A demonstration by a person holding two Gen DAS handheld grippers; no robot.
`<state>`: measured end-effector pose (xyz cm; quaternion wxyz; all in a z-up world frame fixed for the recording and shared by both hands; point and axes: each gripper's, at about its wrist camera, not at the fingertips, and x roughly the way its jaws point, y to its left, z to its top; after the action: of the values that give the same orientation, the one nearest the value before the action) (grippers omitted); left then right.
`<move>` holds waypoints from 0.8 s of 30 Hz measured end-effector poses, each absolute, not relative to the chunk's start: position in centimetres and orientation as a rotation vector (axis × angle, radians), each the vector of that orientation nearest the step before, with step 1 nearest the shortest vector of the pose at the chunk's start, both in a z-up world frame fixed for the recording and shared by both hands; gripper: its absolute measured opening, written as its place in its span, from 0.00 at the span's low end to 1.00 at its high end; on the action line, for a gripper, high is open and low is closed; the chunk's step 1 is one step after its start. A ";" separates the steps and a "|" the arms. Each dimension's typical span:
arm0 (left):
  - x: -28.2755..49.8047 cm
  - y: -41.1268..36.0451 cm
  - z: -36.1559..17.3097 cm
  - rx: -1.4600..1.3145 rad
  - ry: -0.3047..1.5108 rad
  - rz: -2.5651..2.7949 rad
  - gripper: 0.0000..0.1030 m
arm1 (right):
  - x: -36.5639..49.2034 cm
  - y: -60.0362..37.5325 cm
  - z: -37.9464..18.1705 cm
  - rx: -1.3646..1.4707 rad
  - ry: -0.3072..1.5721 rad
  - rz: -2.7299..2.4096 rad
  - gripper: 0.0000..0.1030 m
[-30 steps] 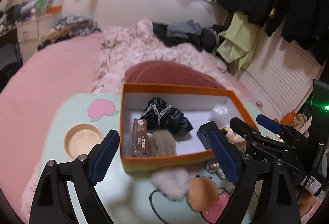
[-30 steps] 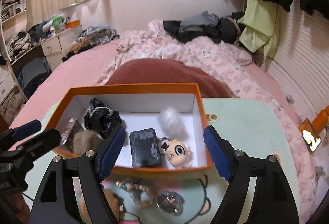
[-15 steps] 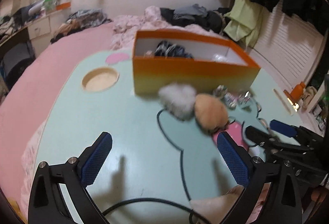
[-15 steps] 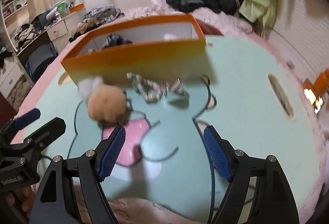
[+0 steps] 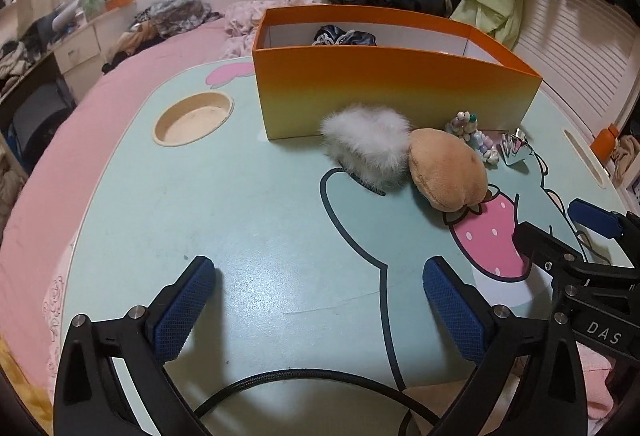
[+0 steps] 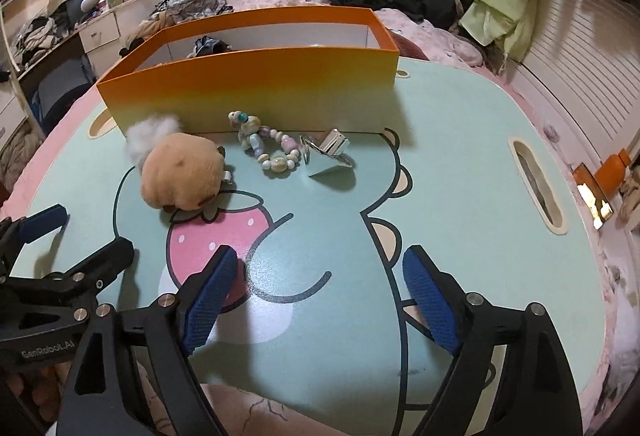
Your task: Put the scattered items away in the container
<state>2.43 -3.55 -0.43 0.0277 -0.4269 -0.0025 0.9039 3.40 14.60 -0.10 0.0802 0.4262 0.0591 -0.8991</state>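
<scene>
An orange box (image 5: 392, 91) (image 6: 256, 83) stands at the far side of the mint table; dark cloth (image 5: 344, 35) shows inside. In front of it lie a white fluffy puff (image 5: 368, 147) (image 6: 150, 133), a tan plush ball (image 5: 448, 169) (image 6: 182, 169), a bead bracelet (image 5: 476, 137) (image 6: 272, 151) and a silver clip (image 5: 516, 149) (image 6: 326, 153). My left gripper (image 5: 318, 306) is open and empty, low over the near table edge. My right gripper (image 6: 320, 298) is open and empty, near the front edge, well short of the items.
The table (image 5: 240, 215) has a round cup recess (image 5: 194, 117) at far left and a slot handle (image 6: 536, 185) at right. A black cable (image 5: 312, 382) lies at the near edge. Pink bedding and clothes surround the table.
Both grippers have pulled back from above the box and dropped low to the near table edge. The box and loose items have not moved.
</scene>
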 end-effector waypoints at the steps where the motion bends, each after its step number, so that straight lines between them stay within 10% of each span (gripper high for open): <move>1: 2.4 -3.5 -0.4 -1.318 -0.008 2.791 1.00 | 3.4 14.6 -0.1 1.274 0.177 -2.689 0.82; 24: 2.5 -3.8 -0.5 -1.313 -0.019 2.808 1.00 | 3.5 13.5 1.4 1.123 0.050 -2.583 0.78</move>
<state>2.46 -3.79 -0.48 0.0209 -0.4236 -0.0060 0.9056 3.50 13.49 1.43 0.1613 0.3935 0.0177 -0.9049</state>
